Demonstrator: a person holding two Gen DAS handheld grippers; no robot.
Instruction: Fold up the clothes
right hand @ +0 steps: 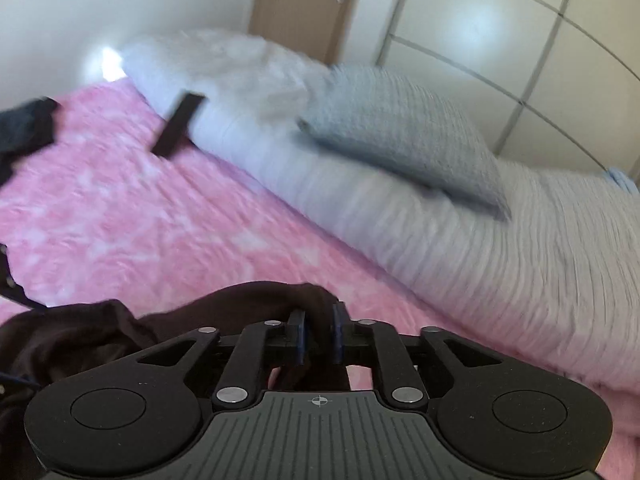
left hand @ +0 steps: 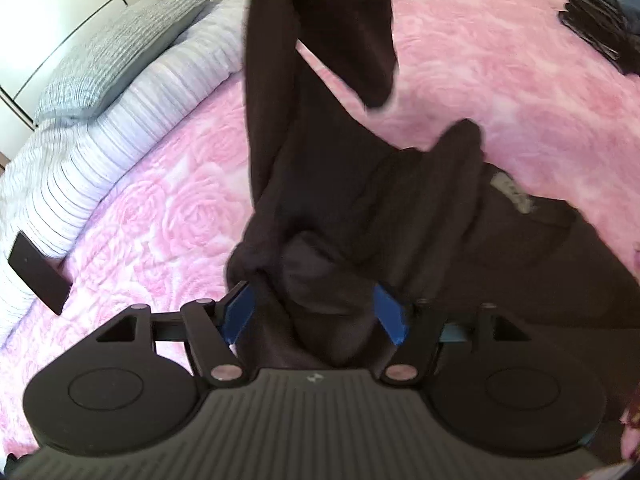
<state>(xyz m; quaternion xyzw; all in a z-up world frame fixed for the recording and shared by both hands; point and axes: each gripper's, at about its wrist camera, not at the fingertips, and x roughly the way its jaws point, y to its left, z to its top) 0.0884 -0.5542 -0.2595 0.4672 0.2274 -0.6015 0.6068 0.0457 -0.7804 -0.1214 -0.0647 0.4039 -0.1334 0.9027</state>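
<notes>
Dark brown garment [left hand: 320,184] lies bunched across the pink rose-pattern bedspread [left hand: 168,216], one long sleeve-like part draped up toward the top of the left wrist view. Left hand-held gripper [left hand: 314,304]: jaws wide apart, a fold of the garment bulging between the blue pads [left hand: 240,308], cloth touching the left-hand pad, but whether it is really clamped I cannot tell; reads as loose. Right hand-held gripper [right hand: 319,332]: jaws narrow, pinched on an edge of the same garment [right hand: 256,304], cloth trailing off to the left of it.

Step in hand, as I judge it: spreading the garment flat before the first fold. To do it well, get the left grip firm on an edge rather than a bulge, pull both hands apart until the cloth is taut, then lay it down on the open bedspread.

Around the garment: grey textured pillow [left hand: 120,52] and striped white duvet [left hand: 80,152] beyond it toward the wardrobe side; a flat black rectangular item [left hand: 38,272] leaning at the duvet's edge; another dark pile of clothes [left hand: 600,16] farther off on the bedspread. Nothing blocks the open area near the garment; the duvet ridge limits room on that side. Right view is blurred.
</notes>
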